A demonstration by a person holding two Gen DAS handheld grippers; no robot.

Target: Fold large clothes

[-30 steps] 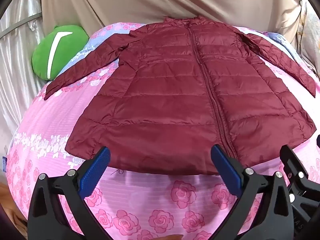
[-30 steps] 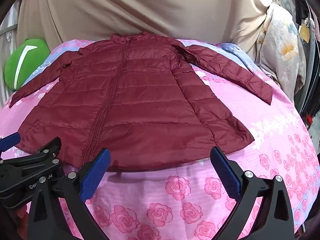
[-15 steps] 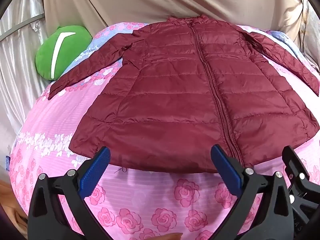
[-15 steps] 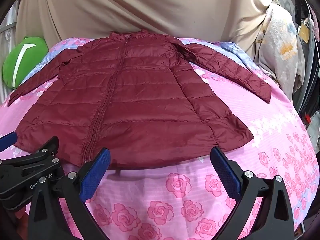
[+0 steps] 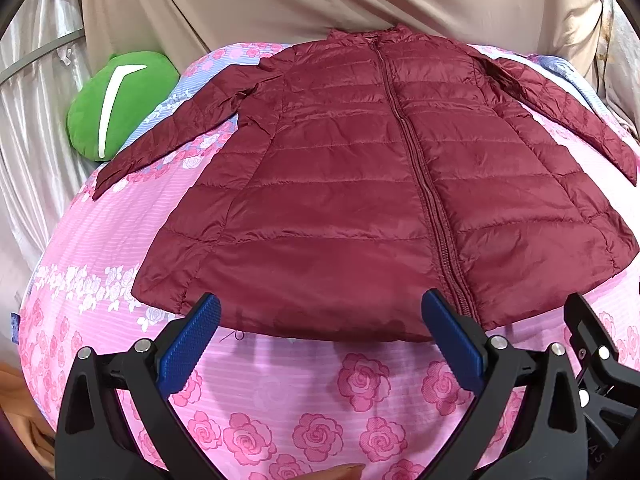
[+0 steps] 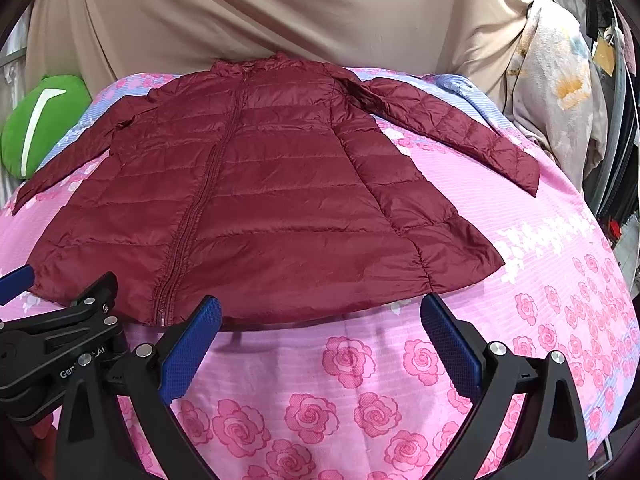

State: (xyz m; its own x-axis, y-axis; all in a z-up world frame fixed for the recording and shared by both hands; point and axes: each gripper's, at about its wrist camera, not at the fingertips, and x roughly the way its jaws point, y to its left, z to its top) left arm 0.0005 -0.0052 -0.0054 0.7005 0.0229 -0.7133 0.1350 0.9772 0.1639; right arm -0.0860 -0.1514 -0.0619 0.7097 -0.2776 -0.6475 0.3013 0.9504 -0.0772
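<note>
Left wrist: maroon puffer jacket (image 5: 360, 200) lies flat, zipped, sleeves spread, on pink rose bedsheet (image 5: 320, 400). Left gripper (image 5: 320, 332) gapes wide just short of the jacket hem, holding nothing.
Right wrist: right gripper (image 6: 320, 328) equally wide, empty, near the hem; green cushion (image 6: 36, 124) beyond the jacket's sleeve.
</note>
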